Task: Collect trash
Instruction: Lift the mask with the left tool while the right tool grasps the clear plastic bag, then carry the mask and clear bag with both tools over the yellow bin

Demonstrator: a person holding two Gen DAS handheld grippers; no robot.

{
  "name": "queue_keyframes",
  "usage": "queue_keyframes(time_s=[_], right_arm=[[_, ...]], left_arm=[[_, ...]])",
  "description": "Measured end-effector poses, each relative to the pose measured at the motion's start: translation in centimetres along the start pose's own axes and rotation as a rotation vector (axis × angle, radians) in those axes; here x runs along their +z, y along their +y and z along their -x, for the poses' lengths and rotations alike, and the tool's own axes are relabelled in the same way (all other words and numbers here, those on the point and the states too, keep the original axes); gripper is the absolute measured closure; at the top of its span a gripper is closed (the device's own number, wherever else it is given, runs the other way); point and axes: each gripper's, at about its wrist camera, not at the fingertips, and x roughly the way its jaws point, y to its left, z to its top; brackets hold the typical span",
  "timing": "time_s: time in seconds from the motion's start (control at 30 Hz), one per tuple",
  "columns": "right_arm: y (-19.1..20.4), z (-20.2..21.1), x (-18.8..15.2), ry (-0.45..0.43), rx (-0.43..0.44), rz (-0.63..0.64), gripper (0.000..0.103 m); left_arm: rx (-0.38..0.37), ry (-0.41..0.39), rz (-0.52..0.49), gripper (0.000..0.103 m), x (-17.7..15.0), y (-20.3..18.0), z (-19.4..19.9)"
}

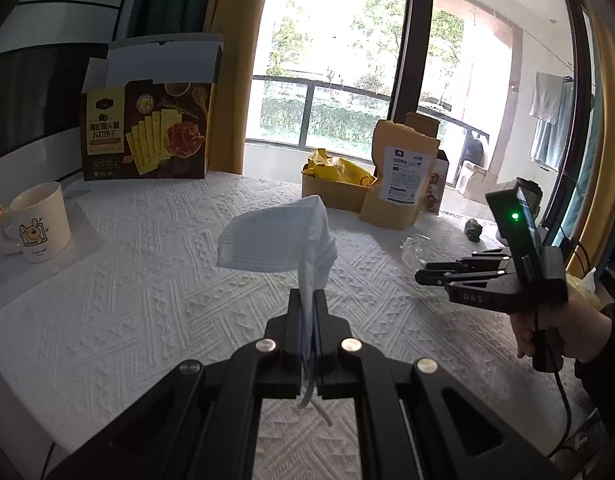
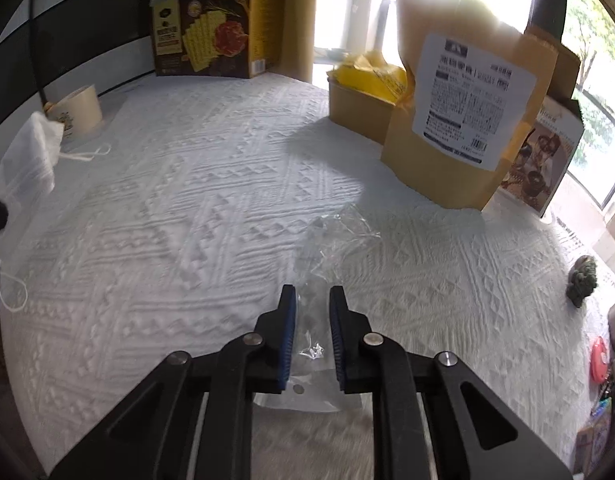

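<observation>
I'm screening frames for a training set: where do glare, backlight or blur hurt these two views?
Left wrist: the window is overexposed and backlights the brown pouch; the face mask stays sharp. Right wrist: glare washes out the pouch's top, and the clear plastic wrapper barely shows against the white tablecloth.

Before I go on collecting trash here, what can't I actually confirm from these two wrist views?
- Clear plastic wrapper, right wrist view: lies between the right gripper fingers; see-through, so pad contact is unclear.
- Any trash bin: in neither view.
- Face mask in the left gripper: its ear loops are partly hidden by the fingers.
- Dark lump on the tablecloth: too small to identify.
</observation>
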Motion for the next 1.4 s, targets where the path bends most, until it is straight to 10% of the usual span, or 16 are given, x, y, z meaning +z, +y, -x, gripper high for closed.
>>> queue_keyframes(time_s=[1.4], right_arm=[[15.8, 24.1, -11.7, -0.246, 0.15, 0.064, 0.088]], left_arm=[[-0.026, -0.029, 0.039, 0.099, -10.5, -2.0, 18.0]])
